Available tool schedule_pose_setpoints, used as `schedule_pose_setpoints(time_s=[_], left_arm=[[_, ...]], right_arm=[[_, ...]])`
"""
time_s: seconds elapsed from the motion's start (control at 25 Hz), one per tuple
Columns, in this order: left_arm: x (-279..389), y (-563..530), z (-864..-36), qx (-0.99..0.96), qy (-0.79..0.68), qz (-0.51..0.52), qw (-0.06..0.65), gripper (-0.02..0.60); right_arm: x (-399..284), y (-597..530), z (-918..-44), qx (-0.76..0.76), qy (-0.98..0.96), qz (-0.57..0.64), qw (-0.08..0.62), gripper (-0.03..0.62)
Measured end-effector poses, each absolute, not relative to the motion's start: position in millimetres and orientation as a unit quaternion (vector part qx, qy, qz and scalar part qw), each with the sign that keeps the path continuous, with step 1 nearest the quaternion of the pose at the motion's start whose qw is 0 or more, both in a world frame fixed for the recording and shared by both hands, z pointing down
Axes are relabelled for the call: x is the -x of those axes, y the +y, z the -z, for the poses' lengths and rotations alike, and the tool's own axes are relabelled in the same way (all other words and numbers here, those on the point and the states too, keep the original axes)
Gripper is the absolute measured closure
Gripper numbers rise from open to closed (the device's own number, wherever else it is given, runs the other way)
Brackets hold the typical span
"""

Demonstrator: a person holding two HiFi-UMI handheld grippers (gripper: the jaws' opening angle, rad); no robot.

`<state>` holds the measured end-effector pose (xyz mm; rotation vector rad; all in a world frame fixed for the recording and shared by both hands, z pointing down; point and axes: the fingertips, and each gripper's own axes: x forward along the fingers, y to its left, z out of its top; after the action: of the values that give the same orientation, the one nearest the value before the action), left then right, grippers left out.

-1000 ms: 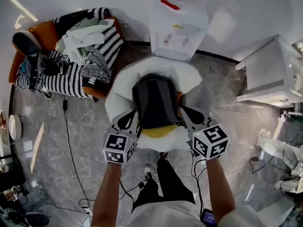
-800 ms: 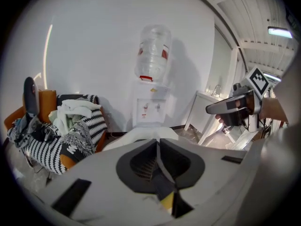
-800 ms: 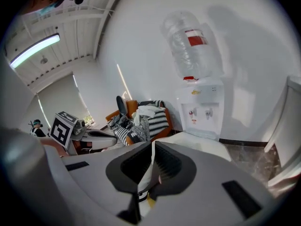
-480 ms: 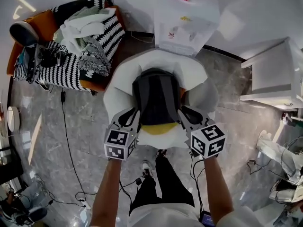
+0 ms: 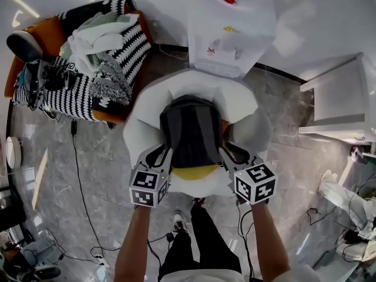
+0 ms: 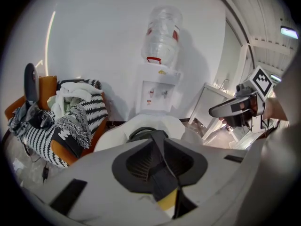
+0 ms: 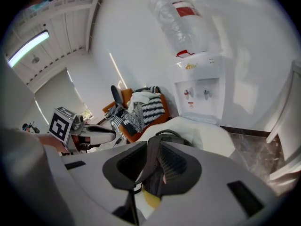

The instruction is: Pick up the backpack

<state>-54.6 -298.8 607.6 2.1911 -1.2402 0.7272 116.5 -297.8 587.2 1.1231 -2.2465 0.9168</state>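
Resting on the seat of a rounded white cushioned armchair [image 5: 144,107], the dark grey fabric backpack [image 5: 191,131] with a yellow base leans against the chair's back, its straps toward the person. The left gripper [image 5: 160,155] is at the pack's 7 o'clock and the right gripper [image 5: 230,153] at its 5 o'clock. Both grippers' jaws have just been opening and now stand slightly spread. The left shoulder strap [image 6: 160,175] runs between the left pads and the right shoulder strap [image 7: 151,158] between the right pads. At the backpack's 12 o'clock stands a white water dispenser [image 5: 229,40]. At its 10 o'clock is an orange armchair [image 5: 47,40] draped with a black-and-white striped blanket [image 5: 132,49].
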Motion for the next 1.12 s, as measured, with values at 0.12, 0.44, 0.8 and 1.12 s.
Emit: schedule_pose_setpoints(time_s=[0.12,0.44,0.8,1.12], left_arm=[[51.9,-303.9,-620.3,-0.809,-0.451,-0.272,0.262,0.479],[47.2,-324.4,-654.1,-0.804,-0.452,-0.267,0.281,0.443],[48.6,-341.2,-693.0,-0.798,-0.454,-0.273,0.288,0.414],[50.7,-345.6,-733.4,-0.791,-0.451,-0.286,0.299,0.413]], right_arm=[[-116.4,-303.3,-599.9,-0.406,-0.815,-0.338,0.237,0.530],[-113.2,-326.1,-637.0,-0.404,-0.810,-0.352,0.238,0.503],[-119.0,-347.9,-693.2,-0.402,-0.801,-0.360,0.257,0.465],[-127.0,-355.4,-737.2,-0.403,-0.794,-0.369,0.266,0.437]])
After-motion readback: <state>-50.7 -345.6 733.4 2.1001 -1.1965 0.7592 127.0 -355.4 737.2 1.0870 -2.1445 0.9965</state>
